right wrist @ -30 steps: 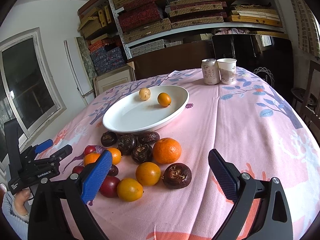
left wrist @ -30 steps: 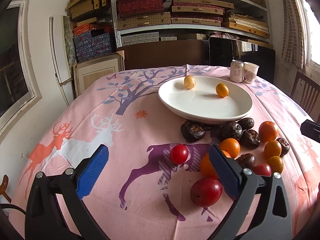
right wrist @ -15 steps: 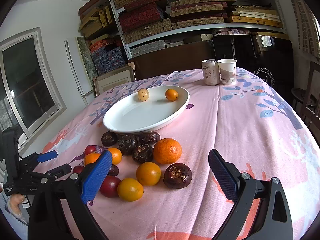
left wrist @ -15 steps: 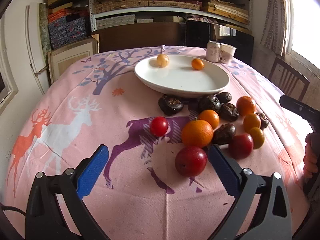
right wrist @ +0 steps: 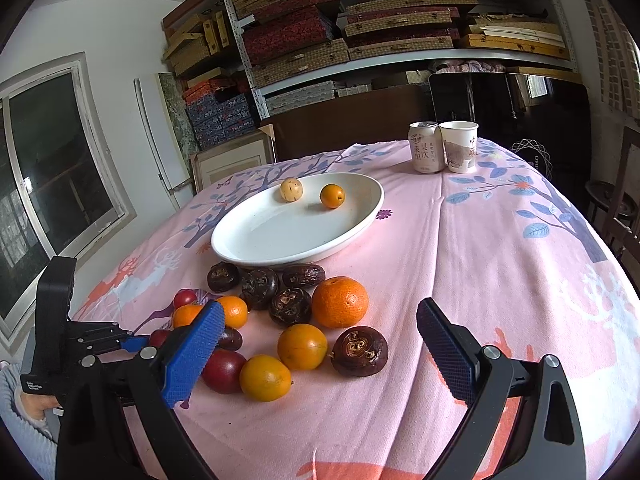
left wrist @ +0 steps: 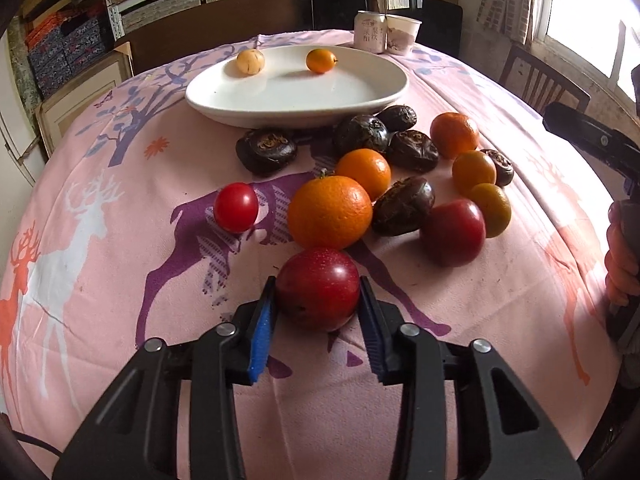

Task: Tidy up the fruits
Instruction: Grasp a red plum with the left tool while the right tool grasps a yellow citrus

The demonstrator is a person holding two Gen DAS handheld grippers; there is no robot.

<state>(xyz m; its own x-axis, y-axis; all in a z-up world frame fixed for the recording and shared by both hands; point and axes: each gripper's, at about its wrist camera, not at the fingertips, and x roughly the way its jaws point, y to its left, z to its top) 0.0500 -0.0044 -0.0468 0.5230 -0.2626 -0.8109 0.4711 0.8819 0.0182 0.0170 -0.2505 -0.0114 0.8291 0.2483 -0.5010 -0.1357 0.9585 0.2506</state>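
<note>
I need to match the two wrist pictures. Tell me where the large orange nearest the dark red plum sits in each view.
Left wrist: the large orange is at centre, just beyond the dark red plum.
Right wrist: left of centre, mostly hidden behind the right tool's blue pad; only a sliver shows.
Shared landmark: the white plate.

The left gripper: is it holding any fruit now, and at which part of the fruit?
The left gripper is closed on the red plum, its blue pads pressing on the plum's two opposite sides. The plum sits on the tablecloth.
</note>
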